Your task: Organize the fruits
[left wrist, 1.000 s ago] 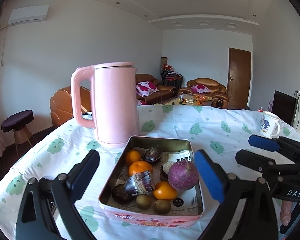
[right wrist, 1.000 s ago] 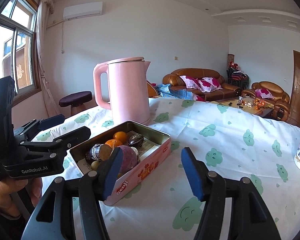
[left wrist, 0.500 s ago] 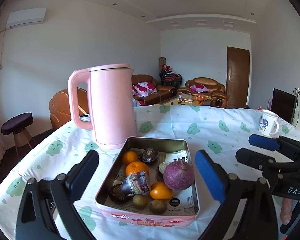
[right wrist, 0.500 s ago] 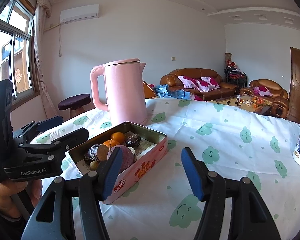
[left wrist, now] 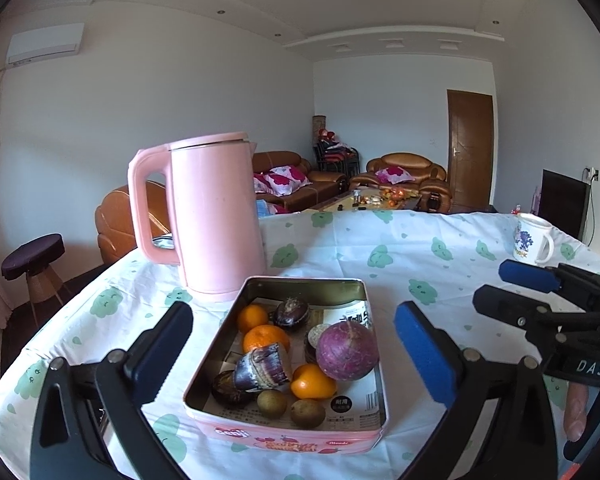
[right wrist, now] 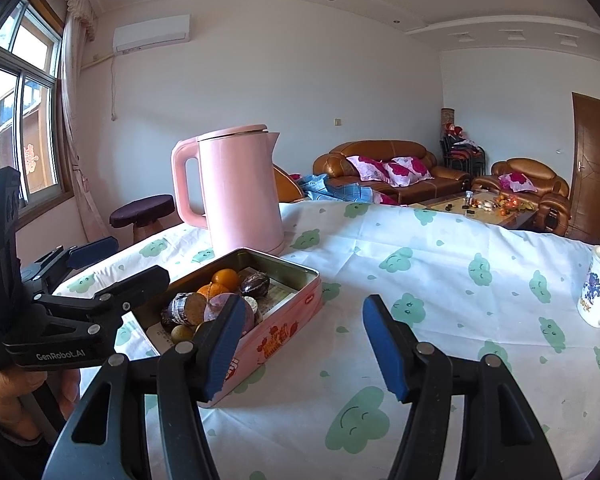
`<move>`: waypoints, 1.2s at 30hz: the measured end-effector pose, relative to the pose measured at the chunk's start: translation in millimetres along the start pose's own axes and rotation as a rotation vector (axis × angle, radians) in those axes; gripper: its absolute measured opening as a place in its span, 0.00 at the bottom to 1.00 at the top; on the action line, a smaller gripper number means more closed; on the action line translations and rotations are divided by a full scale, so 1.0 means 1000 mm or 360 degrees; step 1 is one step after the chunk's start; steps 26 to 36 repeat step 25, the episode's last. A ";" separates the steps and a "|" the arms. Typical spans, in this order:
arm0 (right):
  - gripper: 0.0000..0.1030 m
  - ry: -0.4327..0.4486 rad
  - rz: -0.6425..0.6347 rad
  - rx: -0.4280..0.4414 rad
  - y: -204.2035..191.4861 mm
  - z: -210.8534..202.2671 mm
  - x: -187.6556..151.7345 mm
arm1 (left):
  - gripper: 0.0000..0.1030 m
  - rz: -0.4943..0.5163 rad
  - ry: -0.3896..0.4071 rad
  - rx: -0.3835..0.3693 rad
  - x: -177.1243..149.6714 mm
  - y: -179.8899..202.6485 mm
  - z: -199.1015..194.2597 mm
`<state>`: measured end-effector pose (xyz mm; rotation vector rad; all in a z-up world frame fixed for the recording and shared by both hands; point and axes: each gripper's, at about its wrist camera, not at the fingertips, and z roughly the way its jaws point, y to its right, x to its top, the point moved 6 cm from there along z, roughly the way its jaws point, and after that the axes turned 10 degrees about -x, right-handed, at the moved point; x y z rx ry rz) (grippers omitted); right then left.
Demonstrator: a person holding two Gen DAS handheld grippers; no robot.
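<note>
Fruit sits in the tin (left wrist: 374,364) by the kettle (left wrist: 214,216); left gripper (left wrist: 294,354) wide open over it, holding nothing; right gripper (right wrist: 304,344) wide open beside it, empty too; best to go down slowly, pinch one orange (left wrist: 314,386), squeeze gently.

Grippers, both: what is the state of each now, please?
Left gripper: open, holding nothing.
Right gripper: open, holding nothing.

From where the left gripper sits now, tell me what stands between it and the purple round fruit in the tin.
Nothing visible does. The left gripper is open around the tin, the purple round fruit lies exposed near its right finger, and the pink kettle stands behind the tin.
</note>
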<state>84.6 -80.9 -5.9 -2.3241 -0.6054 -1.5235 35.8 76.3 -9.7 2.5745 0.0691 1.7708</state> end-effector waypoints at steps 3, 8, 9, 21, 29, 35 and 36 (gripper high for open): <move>0.61 0.0007 0.0000 -0.0014 0.003 -0.002 0.000 | 1.00 -0.0013 -0.0008 0.0008 0.000 -0.001 0.001; 0.61 0.0013 -0.0004 -0.0029 0.005 -0.005 0.000 | 1.00 -0.0030 -0.0030 0.0013 -0.002 -0.001 0.004; 0.61 0.0013 -0.0006 -0.0028 0.005 -0.005 0.000 | 1.00 -0.0029 -0.0031 0.0015 -0.002 -0.001 0.004; 0.61 0.0016 -0.0038 -0.0046 0.006 -0.006 0.000 | 1.00 -0.0015 -0.0039 0.0022 -0.003 -0.001 0.006; 0.61 0.0004 -0.0030 -0.0063 0.011 -0.006 -0.003 | 1.00 -0.0021 -0.0047 0.0004 -0.004 0.001 0.007; 0.61 0.0004 -0.0030 -0.0063 0.011 -0.006 -0.003 | 1.00 -0.0021 -0.0047 0.0004 -0.004 0.001 0.007; 0.61 0.0004 -0.0030 -0.0063 0.011 -0.006 -0.003 | 1.00 -0.0021 -0.0047 0.0004 -0.004 0.001 0.007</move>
